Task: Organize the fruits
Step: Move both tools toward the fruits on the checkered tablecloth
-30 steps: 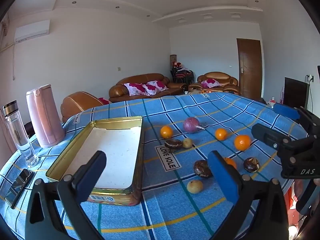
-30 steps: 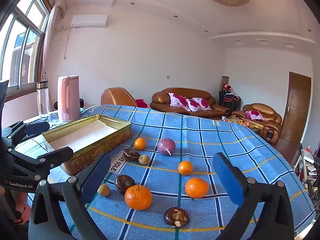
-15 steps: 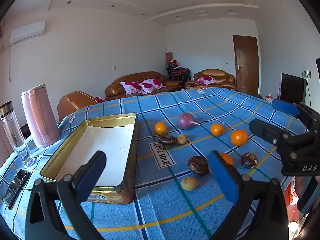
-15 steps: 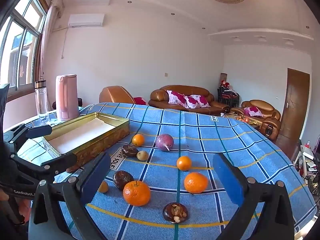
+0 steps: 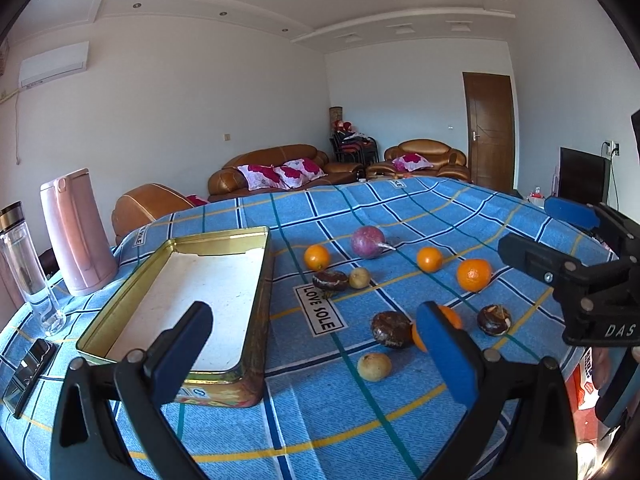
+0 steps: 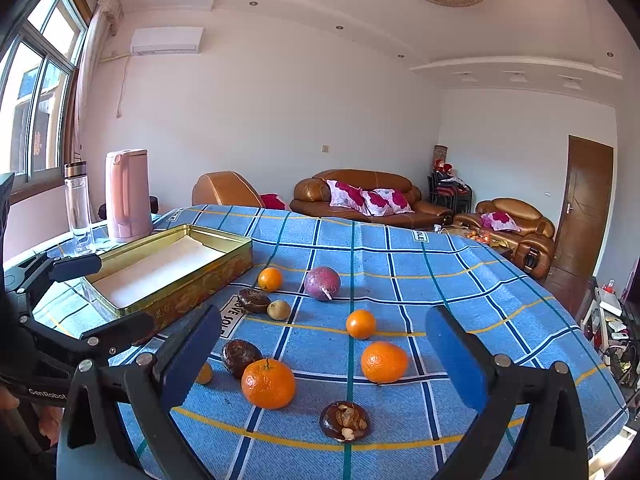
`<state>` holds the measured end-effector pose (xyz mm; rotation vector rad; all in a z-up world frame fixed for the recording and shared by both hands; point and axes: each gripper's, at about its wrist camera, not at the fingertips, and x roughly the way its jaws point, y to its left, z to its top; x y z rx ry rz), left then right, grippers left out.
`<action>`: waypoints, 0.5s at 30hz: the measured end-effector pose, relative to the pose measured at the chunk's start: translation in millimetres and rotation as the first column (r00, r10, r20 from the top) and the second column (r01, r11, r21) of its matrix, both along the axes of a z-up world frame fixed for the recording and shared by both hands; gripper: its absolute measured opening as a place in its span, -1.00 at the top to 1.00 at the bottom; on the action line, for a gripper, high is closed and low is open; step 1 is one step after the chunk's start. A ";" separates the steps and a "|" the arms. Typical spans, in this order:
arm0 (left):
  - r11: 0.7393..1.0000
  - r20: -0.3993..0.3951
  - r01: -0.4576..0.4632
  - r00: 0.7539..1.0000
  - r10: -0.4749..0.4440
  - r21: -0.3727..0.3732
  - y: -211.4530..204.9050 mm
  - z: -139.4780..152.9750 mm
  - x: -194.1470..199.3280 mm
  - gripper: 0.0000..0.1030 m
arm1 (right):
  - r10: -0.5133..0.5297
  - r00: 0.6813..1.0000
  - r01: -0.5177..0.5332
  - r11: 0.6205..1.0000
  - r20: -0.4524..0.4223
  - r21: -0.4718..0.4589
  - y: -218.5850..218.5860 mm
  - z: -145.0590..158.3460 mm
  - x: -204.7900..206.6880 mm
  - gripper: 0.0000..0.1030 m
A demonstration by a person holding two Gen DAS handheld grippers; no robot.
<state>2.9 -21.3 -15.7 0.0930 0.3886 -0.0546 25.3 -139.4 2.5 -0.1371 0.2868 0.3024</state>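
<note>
Right wrist view: hovering with right gripper [image 6: 320, 364] spread wide, jaws holding nothing, above the near edge of the blue checked tablecloth [image 6: 460, 288]. Sitting nearest, a split dark fruit [image 6: 344, 420], then the largest orange [image 6: 268, 383] beside a whole dark fruit [image 6: 240, 356]. Likely handling as firm, round, light, smooth-skinned and prone to rolling; pinching across the widest middle seeming safest, gently on the split one, probably fragile. Lying further back, two more oranges [image 6: 384, 361], a small yellowish fruit [image 6: 279, 309] touching another dark fruit [image 6: 253, 300], a fourth orange [image 6: 270, 279], and a purple round fruit [image 6: 322, 283] with a stalk. Counting four oranges, three dark fruits, one purple, plus two yellowish ones, the second [image 5: 374, 366] showing clearly in the left wrist view. Also floating empty and fully parted, left gripper [image 5: 316, 352], close to the gold tin [image 5: 256, 320], standing open with nothing inside, left of the fruit. Standing beyond, one pink kettle [image 6: 127, 196] and one clear bottle [image 6: 78, 204]
</note>
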 end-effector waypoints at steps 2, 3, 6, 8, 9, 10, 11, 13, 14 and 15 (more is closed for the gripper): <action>1.000 -0.001 0.002 1.000 -0.002 -0.001 0.5 -0.3 1.1 -1.00 | -0.003 1.000 0.003 1.000 0.004 0.000 -0.3 0.3 -0.7 -0.98; 1.000 -0.001 0.004 1.000 -0.004 -0.001 0.4 -0.3 1.2 -1.00 | -0.005 1.000 0.005 1.000 0.004 0.000 -0.6 0.7 -0.8 -0.98; 1.000 0.002 0.013 1.000 -0.013 -0.001 -0.5 -0.5 0.9 -1.00 | -0.016 1.000 0.016 1.000 0.007 0.005 -1.9 3.2 -2.5 -0.98; 1.000 0.002 0.019 1.000 -0.019 0.001 -1.4 -0.9 0.6 -1.00 | -0.023 1.000 0.023 1.000 0.007 0.008 -2.8 3.9 -3.2 -0.98; 1.000 0.003 0.021 1.000 -0.021 0.001 -1.6 -1.3 0.3 -1.00 | -0.024 1.000 0.024 1.000 0.008 0.008 -2.7 4.4 -3.7 -0.98; 1.000 0.002 0.022 1.000 -0.022 0.001 -1.2 -1.3 0.1 -1.00 | -0.025 1.000 0.025 1.000 0.009 0.008 -2.3 4.9 -4.0 -0.98; 1.000 0.003 0.022 1.000 -0.022 0.000 -0.9 -1.3 -0.3 -1.00 | -0.025 1.000 0.025 1.000 0.010 0.006 -1.5 5.3 -4.2 -0.98; 1.000 0.004 0.021 1.000 -0.021 -0.003 -0.8 -1.2 -0.2 -1.00 | -0.022 1.000 0.022 1.000 0.013 0.003 0.8 6.3 -4.6 -0.98; 1.000 0.004 0.020 1.000 -0.020 -0.003 -0.5 -1.1 -0.2 -1.00 | -0.020 1.000 0.020 1.000 0.014 0.002 1.5 6.4 -4.8 -0.98; 1.000 0.005 0.019 1.000 -0.019 -0.005 0.5 -0.8 -0.8 -1.00 | -0.019 1.000 0.019 1.000 0.015 0.002 2.0 6.4 -4.9 -0.98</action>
